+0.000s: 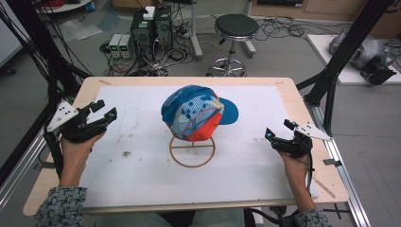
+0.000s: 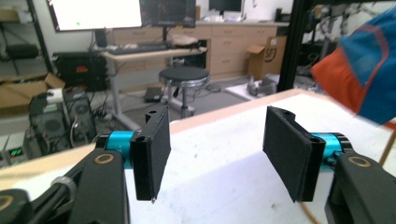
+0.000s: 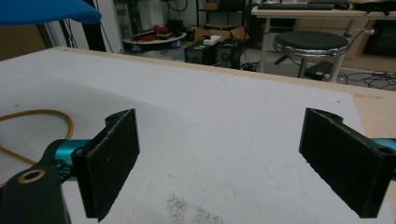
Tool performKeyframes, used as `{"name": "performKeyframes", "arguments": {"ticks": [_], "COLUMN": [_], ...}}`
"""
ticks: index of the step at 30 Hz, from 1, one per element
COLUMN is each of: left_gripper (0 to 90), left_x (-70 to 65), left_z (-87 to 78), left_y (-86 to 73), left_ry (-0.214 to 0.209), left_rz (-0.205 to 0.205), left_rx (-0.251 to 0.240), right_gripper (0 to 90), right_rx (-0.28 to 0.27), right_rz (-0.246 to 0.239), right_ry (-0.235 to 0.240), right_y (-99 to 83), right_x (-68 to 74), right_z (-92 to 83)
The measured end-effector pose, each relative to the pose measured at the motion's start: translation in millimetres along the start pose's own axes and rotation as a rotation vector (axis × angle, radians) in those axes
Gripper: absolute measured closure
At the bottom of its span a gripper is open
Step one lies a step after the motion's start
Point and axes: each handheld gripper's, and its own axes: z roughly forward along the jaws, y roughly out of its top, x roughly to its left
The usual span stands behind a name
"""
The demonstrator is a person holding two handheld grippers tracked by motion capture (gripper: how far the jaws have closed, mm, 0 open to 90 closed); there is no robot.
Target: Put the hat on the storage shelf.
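Note:
A blue, orange and white cap (image 1: 196,112) rests on a wooden ring stand (image 1: 192,151) at the middle of the white mat (image 1: 142,170). My left gripper (image 1: 104,110) hovers at the mat's left edge, jaws open with nothing between them (image 2: 212,156); the cap's orange and blue side (image 2: 362,70) shows at the upper right of the left gripper view. My right gripper (image 1: 279,128) hovers at the mat's right side, open and empty (image 3: 238,163). In the right gripper view the blue brim (image 3: 46,10) is at the top left and the stand's ring (image 3: 37,114) at the left.
The mat lies on a wooden table (image 1: 293,94). Beyond the far edge stand a black stool (image 1: 235,28), computer boxes (image 1: 151,28) and tangled cables on the floor. Black frame posts (image 1: 350,47) rise at both sides of the table.

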Motion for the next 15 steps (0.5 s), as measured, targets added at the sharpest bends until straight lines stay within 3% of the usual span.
{"name": "performKeyframes", "arguments": {"ticks": [8,15], "left_gripper": [29.7,24.6], "left_x": [8.1,8.9], "left_z": [-2.5,0.0], "left_y": [-17.2,-26.2], "left_ry": [0.051,0.051], "left_rz": [-0.037,-0.060], "left_rx": [0.070,0.110], "right_gripper": [11.3,11.3], "right_rx": [0.005,0.016], "right_rz": [0.001,-0.002], "right_ry": [-0.002,-0.005], "right_y": [-0.5,-1.8], "right_x": [0.4,0.5], "right_z": [-0.8,1.7]}}
